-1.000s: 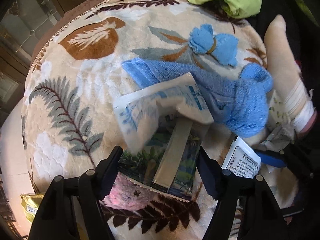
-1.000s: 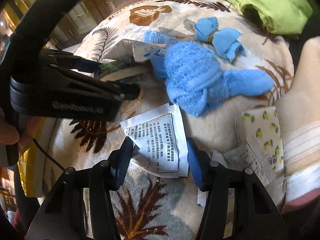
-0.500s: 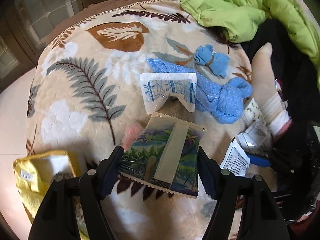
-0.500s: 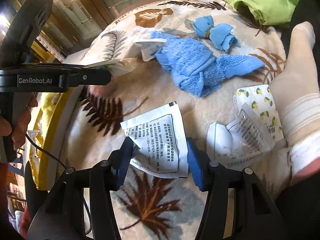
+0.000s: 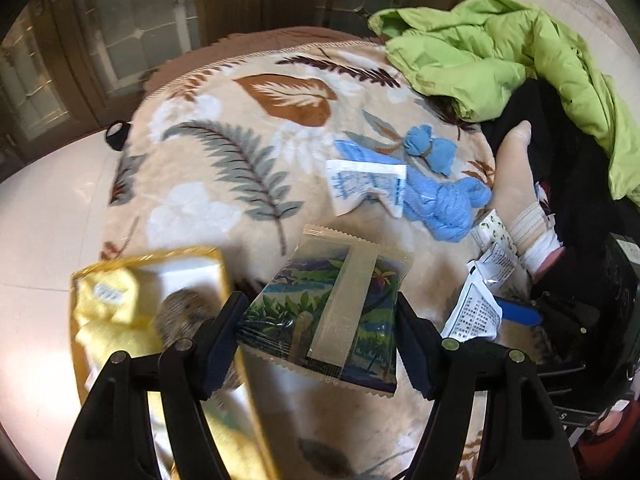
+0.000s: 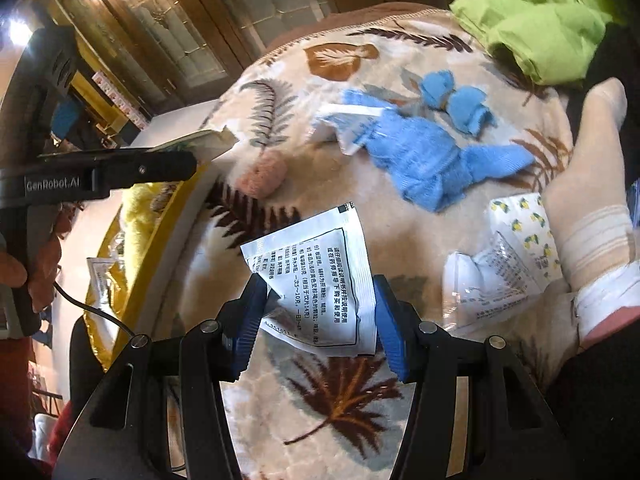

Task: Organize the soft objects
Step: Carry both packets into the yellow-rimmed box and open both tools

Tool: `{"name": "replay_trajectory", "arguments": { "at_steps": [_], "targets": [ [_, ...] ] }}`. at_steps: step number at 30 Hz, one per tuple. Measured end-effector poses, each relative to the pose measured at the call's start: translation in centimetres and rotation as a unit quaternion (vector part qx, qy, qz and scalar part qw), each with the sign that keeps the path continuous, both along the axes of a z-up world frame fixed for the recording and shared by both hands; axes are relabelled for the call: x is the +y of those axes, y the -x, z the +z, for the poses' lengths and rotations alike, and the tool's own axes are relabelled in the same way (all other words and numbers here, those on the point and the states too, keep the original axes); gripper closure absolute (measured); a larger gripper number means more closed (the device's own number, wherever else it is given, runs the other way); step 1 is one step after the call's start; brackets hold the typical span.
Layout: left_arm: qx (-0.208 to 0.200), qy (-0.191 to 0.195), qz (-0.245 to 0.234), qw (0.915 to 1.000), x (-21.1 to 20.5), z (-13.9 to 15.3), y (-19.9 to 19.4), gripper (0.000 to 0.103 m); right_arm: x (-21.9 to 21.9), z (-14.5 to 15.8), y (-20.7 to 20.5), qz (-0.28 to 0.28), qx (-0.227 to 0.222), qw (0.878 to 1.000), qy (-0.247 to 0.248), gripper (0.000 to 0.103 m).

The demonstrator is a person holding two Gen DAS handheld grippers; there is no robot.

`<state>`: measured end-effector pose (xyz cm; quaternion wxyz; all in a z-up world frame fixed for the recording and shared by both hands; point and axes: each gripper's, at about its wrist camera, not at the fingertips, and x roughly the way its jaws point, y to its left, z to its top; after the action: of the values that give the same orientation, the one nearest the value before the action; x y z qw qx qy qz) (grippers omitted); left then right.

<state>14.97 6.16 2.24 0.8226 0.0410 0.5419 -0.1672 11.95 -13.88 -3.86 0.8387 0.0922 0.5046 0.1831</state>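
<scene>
My left gripper (image 5: 320, 344) is shut on a green snack packet (image 5: 326, 308) printed with palm trees, lifted over the leaf-patterned blanket (image 5: 224, 168). My right gripper (image 6: 316, 320) is shut on a white sachet (image 6: 316, 280) with black print, held above the blanket (image 6: 344, 392). A crumpled blue towel (image 5: 444, 204) and a small tied blue cloth (image 5: 430, 148) lie further back, with a white and blue sachet (image 5: 364, 184) against the towel. In the right wrist view the left gripper's finger (image 6: 120, 172) shows side on, with the blue towel (image 6: 424, 160) and a pink fuzzy ball (image 6: 264, 176) on the blanket.
A yellow bag (image 5: 132, 304) holding soft items sits at the blanket's left edge, below my left gripper. A green jacket (image 5: 500, 56) lies at the back right. A person's socked foot (image 6: 596, 200) rests on the right beside more sachets (image 6: 508, 272). Wooden glazed doors (image 5: 132, 32) stand behind.
Both grippers have risen and pulled back with their packets. The left one has swung left, bringing the yellow bag under it and uncovering the white and blue sachet.
</scene>
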Motion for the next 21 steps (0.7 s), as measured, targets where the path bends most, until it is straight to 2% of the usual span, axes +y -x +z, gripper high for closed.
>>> {"name": "replay_trajectory", "arguments": {
  "at_steps": [13, 21],
  "targets": [
    [-0.026, -0.009, 0.079, 0.9965, 8.2, 1.1, 4.8, 0.032, 6.6, 2.3, 1.1, 0.057, -0.018, 0.998, 0.002, 0.050],
    [-0.022, -0.017, 0.123, 0.9921, 12.8, -0.1, 7.4, 0.032, 12.7, 3.5, 0.9, 0.101, -0.027, 0.995, -0.002, 0.050]
  ]
}}
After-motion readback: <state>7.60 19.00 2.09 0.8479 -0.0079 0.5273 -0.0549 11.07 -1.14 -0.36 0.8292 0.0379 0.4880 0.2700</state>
